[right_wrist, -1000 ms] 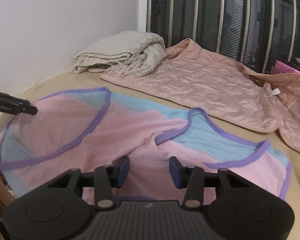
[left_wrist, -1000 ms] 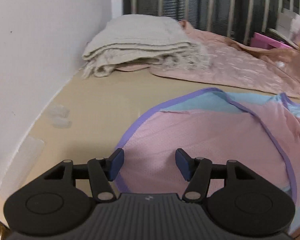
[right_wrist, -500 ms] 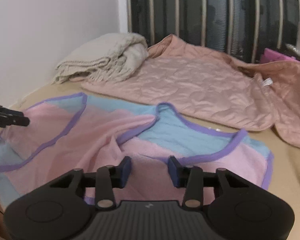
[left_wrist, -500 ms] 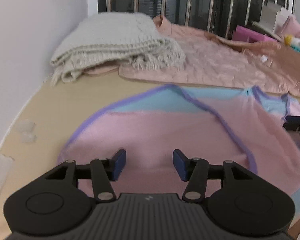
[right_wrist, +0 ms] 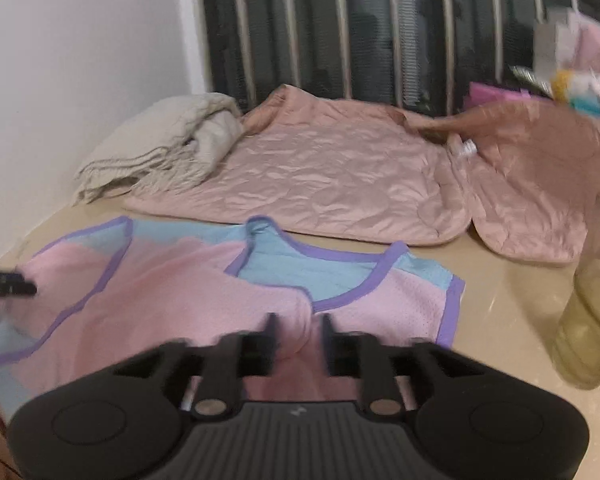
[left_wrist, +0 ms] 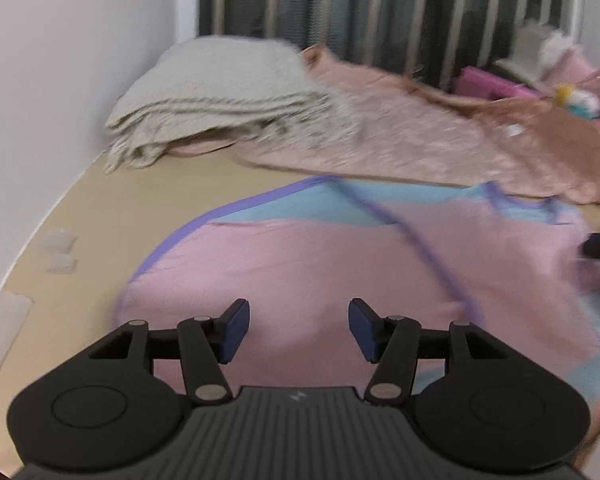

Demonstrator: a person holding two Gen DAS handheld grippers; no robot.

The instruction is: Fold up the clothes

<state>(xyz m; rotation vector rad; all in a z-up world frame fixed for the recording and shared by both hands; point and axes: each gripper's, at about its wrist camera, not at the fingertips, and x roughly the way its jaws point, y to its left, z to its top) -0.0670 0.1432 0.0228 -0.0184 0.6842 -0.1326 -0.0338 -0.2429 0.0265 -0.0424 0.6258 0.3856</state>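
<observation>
A pink and light-blue mesh vest with purple trim (left_wrist: 324, 256) lies spread on the beige table; it also shows in the right wrist view (right_wrist: 172, 292). My left gripper (left_wrist: 298, 330) is open, hovering just above the vest's pink near-left part. My right gripper (right_wrist: 296, 340) is partly closed, its jaws on either side of a raised pink fold near the vest's middle; I cannot tell whether they pinch it. The left gripper's tip (right_wrist: 4, 286) shows at the left edge of the right wrist view, over the vest.
A folded beige knitted blanket (left_wrist: 216, 100) lies by the white wall (left_wrist: 60, 80). A pink quilted jacket (right_wrist: 340, 172) is spread behind the vest. A yellowish translucent container (right_wrist: 588, 320) stands at the right. Metal bars (right_wrist: 380, 28) run along the back.
The right gripper has moved right and its jaws have narrowed around a fold of the vest. The left gripper has shifted slightly, staying open above the vest.
</observation>
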